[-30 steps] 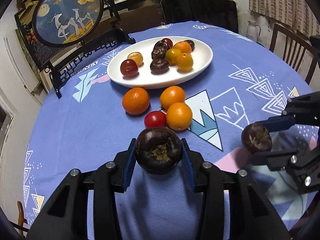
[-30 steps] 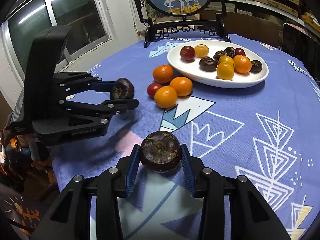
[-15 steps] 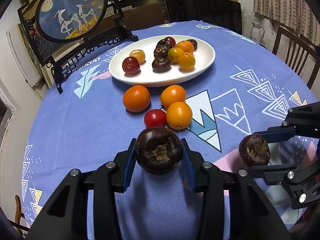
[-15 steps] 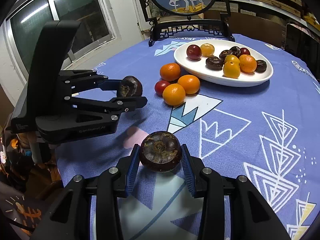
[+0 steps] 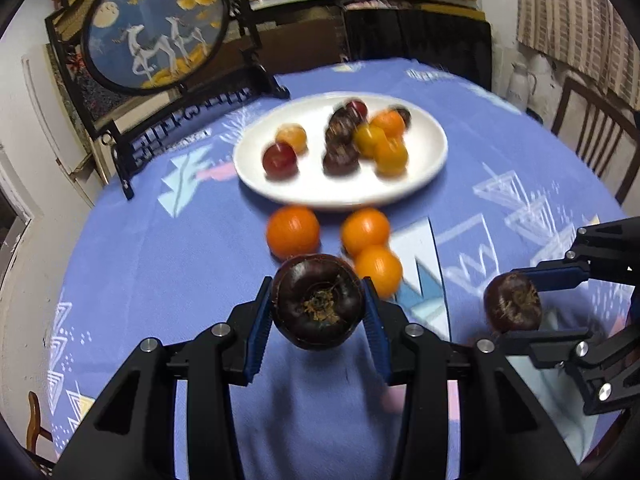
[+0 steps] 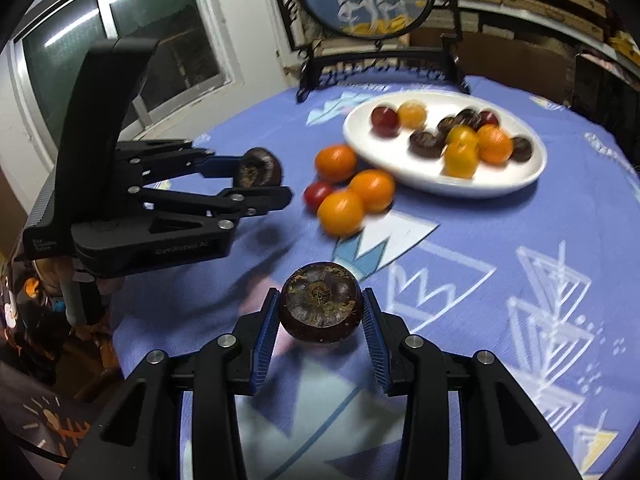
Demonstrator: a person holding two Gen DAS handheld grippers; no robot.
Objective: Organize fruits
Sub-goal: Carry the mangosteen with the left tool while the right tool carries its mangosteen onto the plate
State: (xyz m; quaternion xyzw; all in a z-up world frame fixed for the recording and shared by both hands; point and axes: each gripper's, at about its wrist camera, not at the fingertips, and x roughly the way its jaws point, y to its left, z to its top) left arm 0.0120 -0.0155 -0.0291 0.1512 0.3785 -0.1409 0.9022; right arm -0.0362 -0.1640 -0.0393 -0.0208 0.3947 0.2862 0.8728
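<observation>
Blue-clothed table point(image 5: 140, 264) held loose oranges point(image 5: 293, 232) near the white plate point(image 5: 436, 148), w/ left gripper point(image 5: 318, 312) & right gripper point(image 6: 319, 312) each clamped on a dark fruit point(image 5: 318, 306), prob. mangosteen point(image 6: 320, 304), which could slip or bruise if squeezed unevenly.

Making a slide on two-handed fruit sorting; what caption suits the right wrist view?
Right tongs and left tongs each grip a dark fruit above the blue tablecloth, facing the white plate.

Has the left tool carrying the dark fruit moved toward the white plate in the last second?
Yes. The left tool with its dark fruit has moved toward the white plate, now hiding the red tomato.
</observation>
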